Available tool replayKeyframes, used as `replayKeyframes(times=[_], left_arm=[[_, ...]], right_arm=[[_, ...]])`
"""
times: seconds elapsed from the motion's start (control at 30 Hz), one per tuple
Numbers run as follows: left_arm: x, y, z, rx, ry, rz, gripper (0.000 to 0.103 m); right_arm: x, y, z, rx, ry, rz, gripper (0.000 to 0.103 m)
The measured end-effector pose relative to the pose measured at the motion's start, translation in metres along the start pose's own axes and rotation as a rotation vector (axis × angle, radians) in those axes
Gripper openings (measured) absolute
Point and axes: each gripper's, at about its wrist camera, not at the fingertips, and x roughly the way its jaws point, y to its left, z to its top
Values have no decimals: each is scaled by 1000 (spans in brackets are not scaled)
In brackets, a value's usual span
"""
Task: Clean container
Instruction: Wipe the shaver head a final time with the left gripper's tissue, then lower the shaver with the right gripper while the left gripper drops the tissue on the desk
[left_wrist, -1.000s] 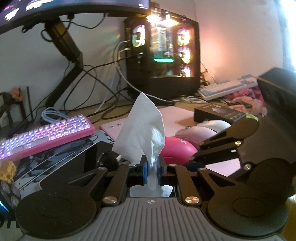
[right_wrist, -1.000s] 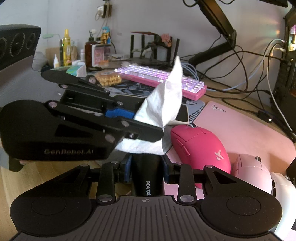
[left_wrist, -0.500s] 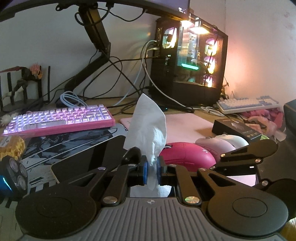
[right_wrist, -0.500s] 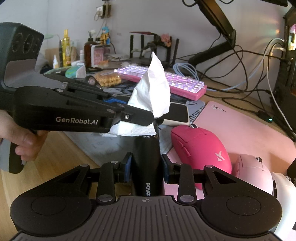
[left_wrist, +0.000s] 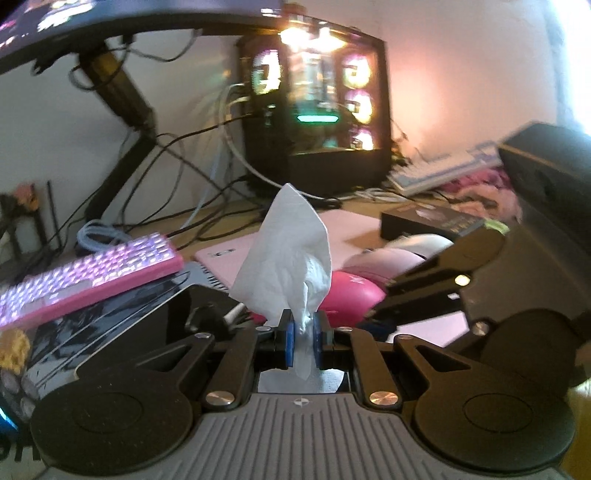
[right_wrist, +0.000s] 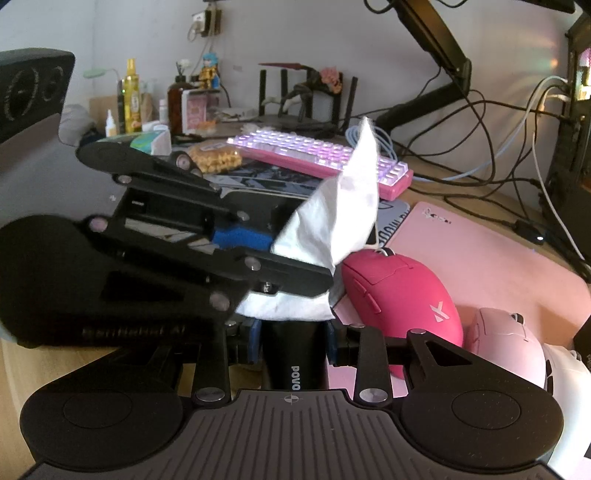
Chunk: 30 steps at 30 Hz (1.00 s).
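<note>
Left wrist view: left gripper (left_wrist: 303, 329) pinches white tissue (left_wrist: 286, 258), tissue standing up toward 12 o'clock. Right wrist view: right gripper (right_wrist: 293, 341) clamps black container (right_wrist: 290, 350) marked POVO; tissue (right_wrist: 336, 225) lies over its top, left gripper (right_wrist: 295, 273) coming in from 9 o'clock. Magenta mouse (right_wrist: 402, 295) at 3 o'clock of container.

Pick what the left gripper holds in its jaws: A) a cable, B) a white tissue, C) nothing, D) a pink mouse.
B: the left gripper has its blue-padded jaws pinched on a white tissue, which stands up above them; the right wrist view shows the same tissue over the black container held by the right gripper.
</note>
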Motion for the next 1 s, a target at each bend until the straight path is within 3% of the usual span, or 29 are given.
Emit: replayKeyframes(times=[0.2,0.57,0.8,1.0], left_arm=[[1,6,-1,-32,2,-53,12],[0,16,-2,-108,-10,38,13],[-6,34,-4,-215,-40,70,13],[-12,29,-6,-190,-56,91,13]], right_arm=[[0,-1,0,0,-1,-1,36],[-1,0,1,-10,-2,-9,36],[-1,7,0,-40,-7,-35,36],[-2,11,0,-61,-11,-58,36]])
